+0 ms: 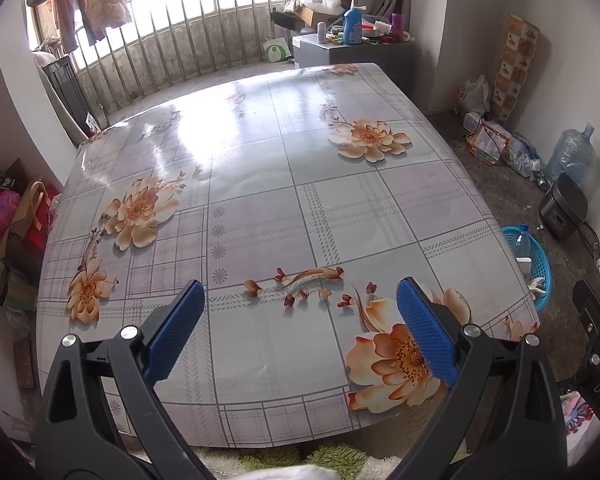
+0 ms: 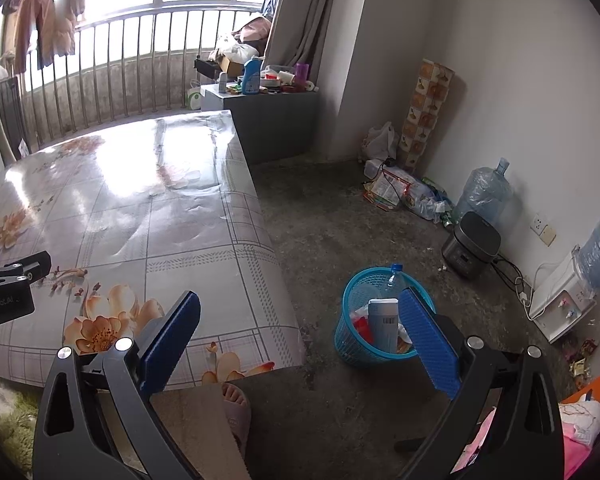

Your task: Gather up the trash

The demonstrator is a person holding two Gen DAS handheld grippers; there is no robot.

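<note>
Trash sits in the blue basket (image 2: 380, 316) on the floor right of the table (image 1: 260, 184), whose top shows none, so we judge collection nearly done; left gripper (image 1: 300, 332) and right gripper (image 2: 300, 340) both gape, holding nothing.

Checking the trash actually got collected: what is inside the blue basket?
The basket holds a clear bottle with a blue cap, a white carton and some red and white scraps. Its lower contents are hidden by the wall and the right tool's finger.
</note>
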